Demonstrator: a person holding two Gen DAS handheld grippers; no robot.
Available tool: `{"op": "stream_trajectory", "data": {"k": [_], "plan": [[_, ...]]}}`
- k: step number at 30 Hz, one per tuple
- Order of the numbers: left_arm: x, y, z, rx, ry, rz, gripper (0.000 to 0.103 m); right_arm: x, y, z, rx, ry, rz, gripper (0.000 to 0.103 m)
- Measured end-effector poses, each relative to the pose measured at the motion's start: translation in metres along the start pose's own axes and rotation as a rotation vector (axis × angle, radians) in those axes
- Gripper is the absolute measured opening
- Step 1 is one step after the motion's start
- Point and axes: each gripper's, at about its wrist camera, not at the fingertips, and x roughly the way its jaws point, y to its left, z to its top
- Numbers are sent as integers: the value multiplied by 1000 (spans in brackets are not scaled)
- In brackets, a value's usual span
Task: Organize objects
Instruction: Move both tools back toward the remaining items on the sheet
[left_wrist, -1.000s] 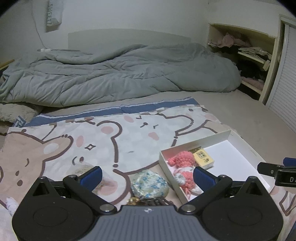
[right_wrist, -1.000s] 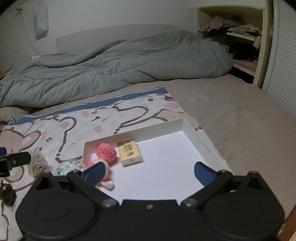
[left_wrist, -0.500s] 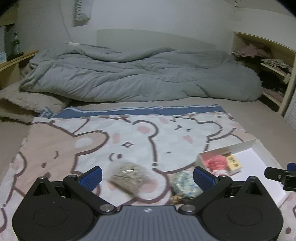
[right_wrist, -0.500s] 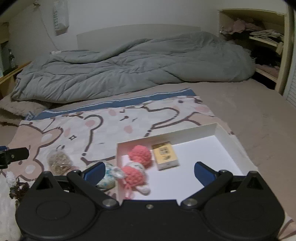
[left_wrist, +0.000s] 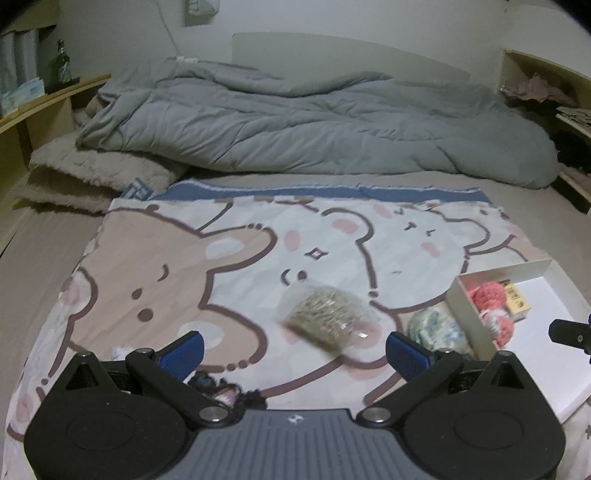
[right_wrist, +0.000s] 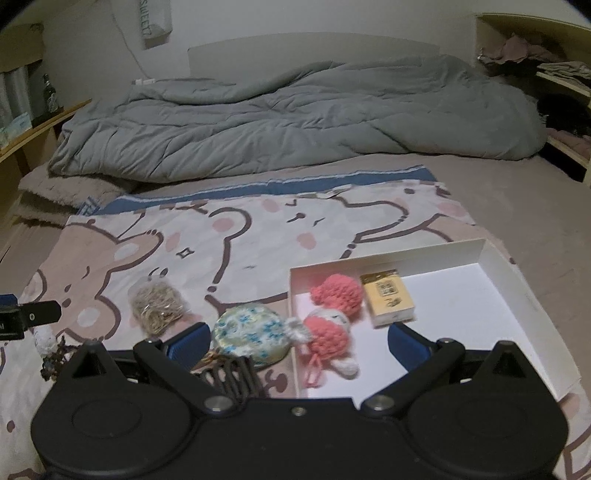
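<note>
Left claw (left_wrist: 293, 349) gaped wide, level above the blanket (left_wrist: 236, 258), right claw (right_wrist: 297, 341) equally wide, white box (right_wrist: 495, 266) holding pink crochet doll (right_wrist: 330, 314) and yellow packet (right_wrist: 388, 297)

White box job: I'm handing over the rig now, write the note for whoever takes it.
Left hand-held gripper: open, empty, facing the clear bag of rubber bands.
Right hand-held gripper: open, empty, over the box's near left corner.
Done: pink crochet doll and small yellow box lie in the white box.
Left, on the bear blanket: rubber bands, floral pouch, dark hair clip.
</note>
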Motion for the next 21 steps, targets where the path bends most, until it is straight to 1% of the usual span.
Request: {"op": "stream_trajectory", "data": {"k": [7, 15, 17, 21], "plan": [[7, 19, -10, -20, 41, 20, 103, 9, 17, -8, -16, 44, 30, 103], [15, 34, -20, -43, 94, 21, 103, 22, 36, -18, -31, 101, 79, 103], [17, 39, -22, -54, 103, 16, 103, 24, 40, -22, -35, 115, 94, 103], [18, 46, -28, -61, 102, 34, 103, 30, 47, -30, -43, 140, 121, 103]]}}
